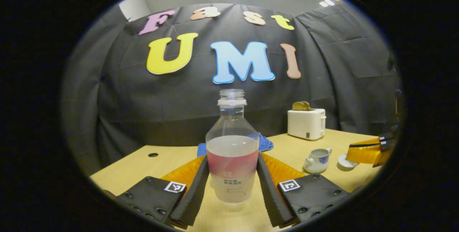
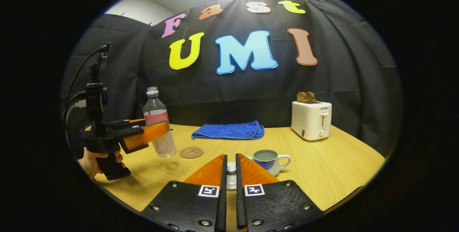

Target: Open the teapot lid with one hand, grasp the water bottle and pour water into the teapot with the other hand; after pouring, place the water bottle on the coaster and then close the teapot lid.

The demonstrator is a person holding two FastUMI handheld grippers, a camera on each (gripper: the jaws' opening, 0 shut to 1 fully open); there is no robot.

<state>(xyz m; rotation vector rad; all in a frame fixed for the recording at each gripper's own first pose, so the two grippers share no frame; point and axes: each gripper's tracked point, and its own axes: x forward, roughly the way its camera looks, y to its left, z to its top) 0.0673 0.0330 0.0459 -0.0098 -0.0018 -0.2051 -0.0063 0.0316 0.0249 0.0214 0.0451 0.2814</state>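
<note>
Desk (image 2: 333,167): light wood, carrying all items listed below.

Blue towel (image 2: 229,131): folded, lying at the back of the desk near the booth wall.

Toaster (image 2: 311,120): white, at the back right of the desk in the right gripper view, two slices of bread (image 2: 306,97) standing in its slots.

Left tongs (image 1: 232,185): clamped on the water bottle (image 1: 232,153), one finger pressed on each side of the lower body, at and below the pink label band. In the right gripper view these tongs (image 2: 163,130) appear at the left, held by a hand (image 2: 94,165) on the grip, with the bottle (image 2: 158,126) upright. Whether the bottle's base touches the desk or hangs just above it cannot be told with certainty.

Water bottle: clear, uncapped, roughly half full.

Teapot (image 2: 268,161): white with blue pattern, lid off, water visible inside, standing just ahead of the right tongs (image 2: 230,174). In the left gripper view the teapot (image 1: 317,159) sits to the right of the bottle.

Right tongs: drawn nearly together, clamped on the knob of the teapot lid (image 2: 231,178). The lid (image 1: 346,161) sits low beside the teapot.

Coaster (image 2: 191,152): round, brown, flat on the desk, just beside the bottle and apart from it.
</note>
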